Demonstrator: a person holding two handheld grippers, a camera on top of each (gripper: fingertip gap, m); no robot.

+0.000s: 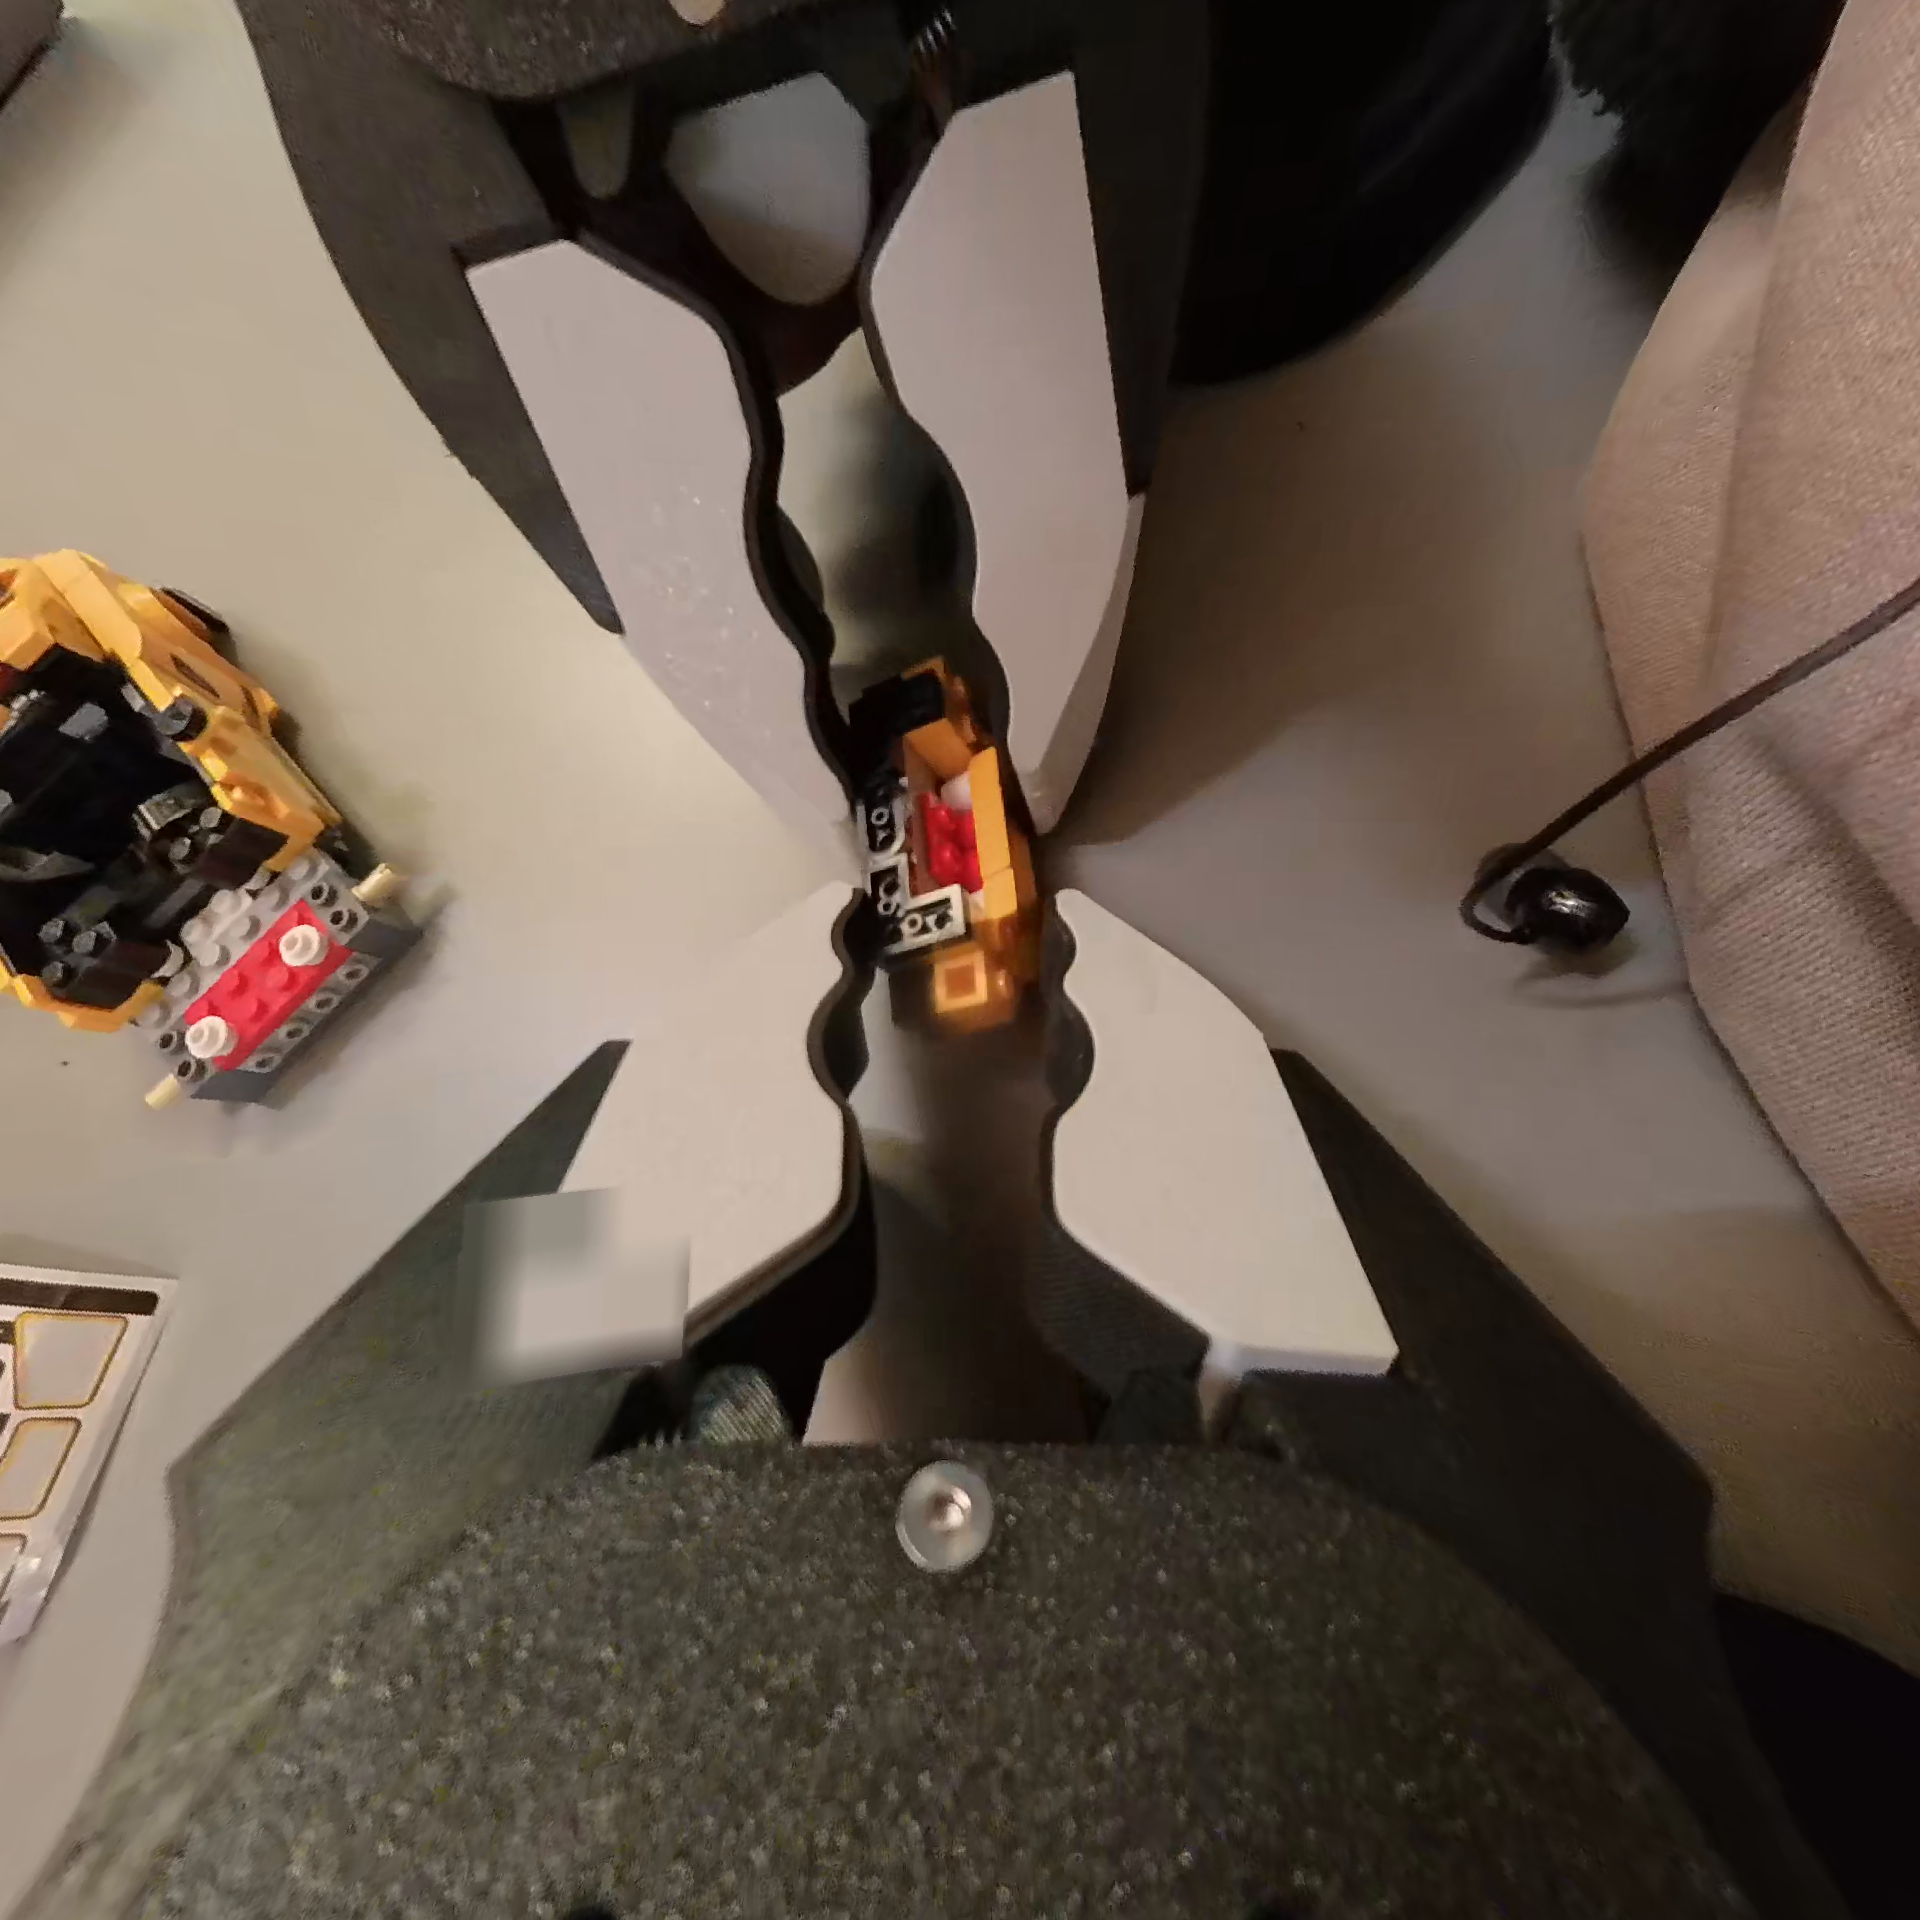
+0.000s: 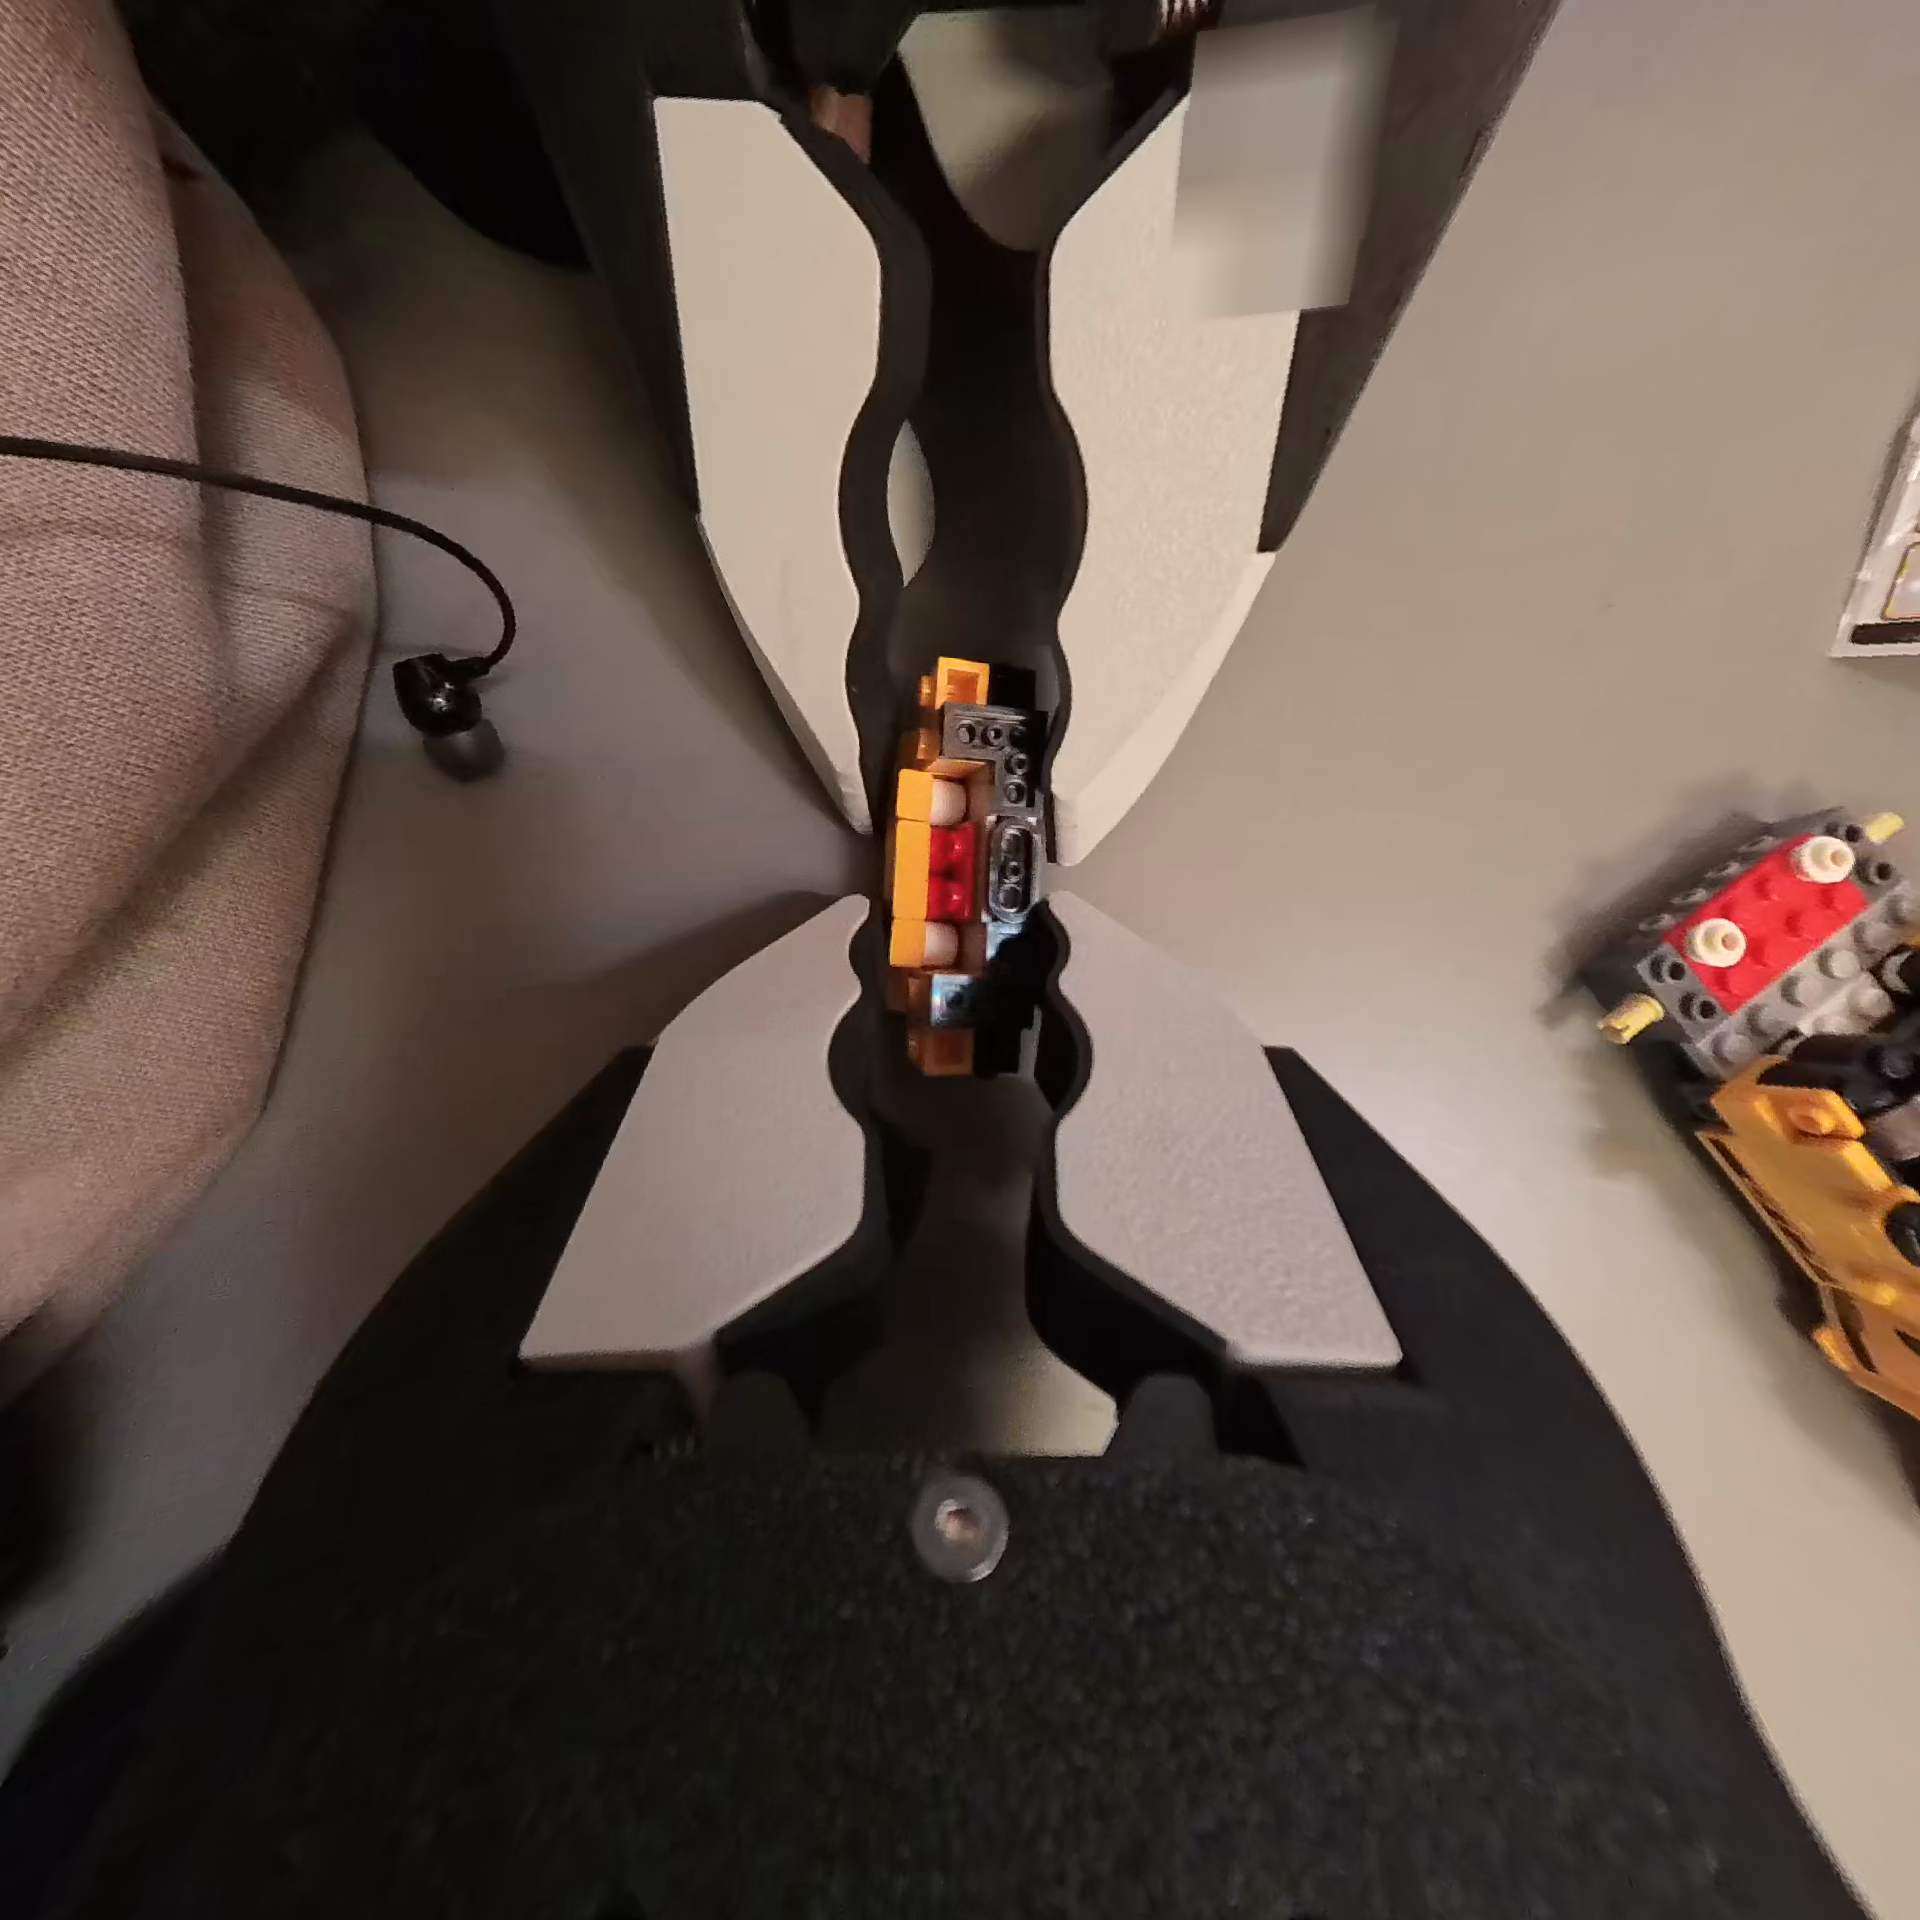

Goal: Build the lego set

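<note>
Two handheld grippers meet tip to tip over a pale grey surface (image 1: pixel 343 540), both clamped on one small Lego sub-assembly (image 1: pixel 951 862) of orange, black, red and white bricks. The left gripper (image 1: pixel 951 935) has its jaws closed on the near end of the piece; the right gripper (image 2: pixel 961 904) has its jaws shut on the opposite end, so the sub-assembly is held between them above the surface. Well apart from the sub-assembly lies the larger Lego vehicle body (image 1: pixel 156 831), orange and black with a grey base topped by a red plate. Beyond that body, a sticker sheet (image 1: pixel 62 1423) rests at the surface's edge. On the sub-assembly's other side, a black earphone (image 1: pixel 1548 909) with its cable lies beside a beige cushion (image 1: pixel 1787 727).
</note>
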